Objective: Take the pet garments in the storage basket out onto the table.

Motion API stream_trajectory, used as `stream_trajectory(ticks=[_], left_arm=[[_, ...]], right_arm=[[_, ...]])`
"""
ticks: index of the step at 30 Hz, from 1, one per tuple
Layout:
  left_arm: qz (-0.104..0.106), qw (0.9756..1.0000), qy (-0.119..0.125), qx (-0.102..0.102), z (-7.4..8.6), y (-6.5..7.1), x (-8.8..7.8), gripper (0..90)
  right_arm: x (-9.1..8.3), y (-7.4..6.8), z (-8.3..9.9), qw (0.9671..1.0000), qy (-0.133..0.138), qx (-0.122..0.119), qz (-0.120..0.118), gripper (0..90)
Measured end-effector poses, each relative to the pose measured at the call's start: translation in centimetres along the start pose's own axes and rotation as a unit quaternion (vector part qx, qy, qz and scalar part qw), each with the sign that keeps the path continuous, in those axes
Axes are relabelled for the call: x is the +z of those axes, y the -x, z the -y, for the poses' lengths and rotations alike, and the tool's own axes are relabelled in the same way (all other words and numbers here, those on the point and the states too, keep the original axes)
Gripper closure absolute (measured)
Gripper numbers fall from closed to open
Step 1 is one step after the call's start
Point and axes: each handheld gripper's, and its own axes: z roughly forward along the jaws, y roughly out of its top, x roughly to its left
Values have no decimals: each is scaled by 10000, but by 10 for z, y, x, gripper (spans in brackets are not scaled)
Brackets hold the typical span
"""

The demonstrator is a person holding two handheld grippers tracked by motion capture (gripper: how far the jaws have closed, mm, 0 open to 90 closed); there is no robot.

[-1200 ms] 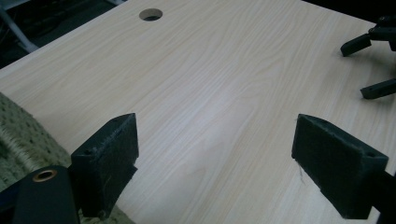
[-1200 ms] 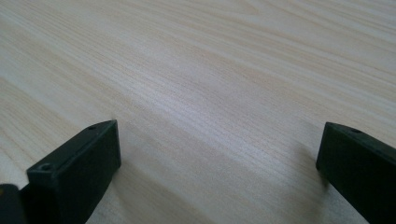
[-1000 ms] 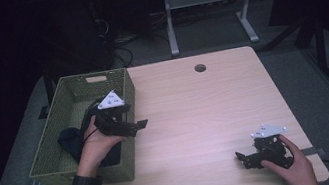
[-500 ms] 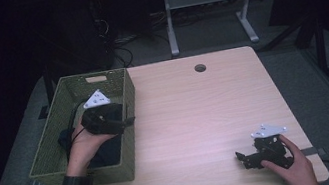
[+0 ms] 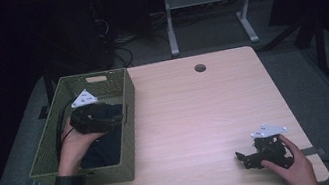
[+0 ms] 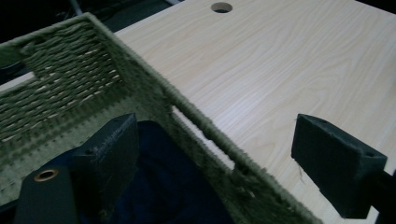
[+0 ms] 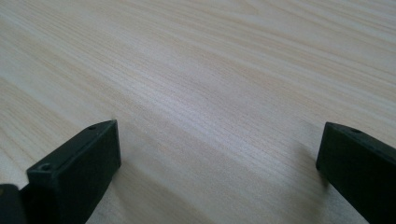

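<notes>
Left gripper (image 5: 117, 120) now lower and deeper in green woven basket (image 5: 127, 110) than half a second ago — jaws apart, straddling basket's right wall (image 6: 205, 135), one jaw inside over dark blue cloth (image 6: 168, 186), other over table (image 5: 197, 117). Nothing clamped. Right gripper (image 5: 240, 157) unchanged at near right table corner — jaws wide apart, resting on bare wood (image 7: 210, 93).

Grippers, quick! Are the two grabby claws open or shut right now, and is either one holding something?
Left gripper: open, holding nothing, one jaw inside the green basket above the dark blue cloth.
Right gripper: open, holding nothing, low over the wooden table.
</notes>
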Motion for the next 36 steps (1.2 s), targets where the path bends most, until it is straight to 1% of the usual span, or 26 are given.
stream_trajectory(ticks=[3,4,5,7,8,9,10,11,12,13,14,19,20,21,23,28,30,32,33,34,36], left_arm=[[-93,9999,-32,-69,4,-7,-1,147],[-173,9997,-54,-136,7,-11,-1,159],[-208,9996,-97,-149,9,-13,-2,159],[-237,9995,-115,-182,10,-14,-2,159],[-268,9994,-144,-185,12,-16,-2,159],[-324,9990,-213,-240,15,-19,0,159],[-324,9990,-213,-240,15,-19,0,161],[-385,9983,-313,-295,18,-21,1,171],[-385,9983,-313,-295,18,-21,1,176],[-414,9978,-401,-318,21,-23,3,176],[-414,9978,-401,-318,21,-23,3,176],[-479,9963,-597,-392,27,-28,8,176],[-528,9951,-703,-442,30,-29,10,176],[-528,9951,-703,-442,30,-29,10,176],[-565,9943,-797,-429,32,-30,12,176],[-566,9932,-902,-480,38,-35,16,176],[-596,9927,-927,-489,40,-36,18,176],[-601,9917,-1017,-501,42,-36,21,171],[-633,9914,-1047,-474,43,-37,22,167],[-648,9909,-1067,-499,44,-38,25,167],[-643,9908,-1078,-509,46,-38,26,160]], right_arm=[[0,0,0,10000,0,2,0,0],[0,0,0,10000,0,0,0,0],[0,0,0,10000,1,-2,2,0],[0,0,0,10000,1,1,1,0],[0,0,0,10000,1,1,1,0],[0,0,0,10000,0,3,1,0],[0,0,0,10000,0,3,1,0],[0,0,0,10000,0,2,1,0],[0,0,0,10000,0,1,1,0],[0,0,0,10000,0,2,1,0],[0,0,0,10000,0,2,1,0],[0,0,0,10000,-1,1,-1,0],[0,0,0,10000,-1,0,-1,0],[0,0,0,10000,-1,0,-1,0],[0,0,0,10000,-1,0,-2,0],[0,0,0,10000,-1,0,-1,0],[0,0,0,10000,0,0,-1,0],[0,0,0,10000,-1,-2,-2,0],[0,0,0,10000,0,-3,-3,0],[0,0,0,10000,0,-3,-3,0],[0,0,0,10000,0,-3,-3,0]])
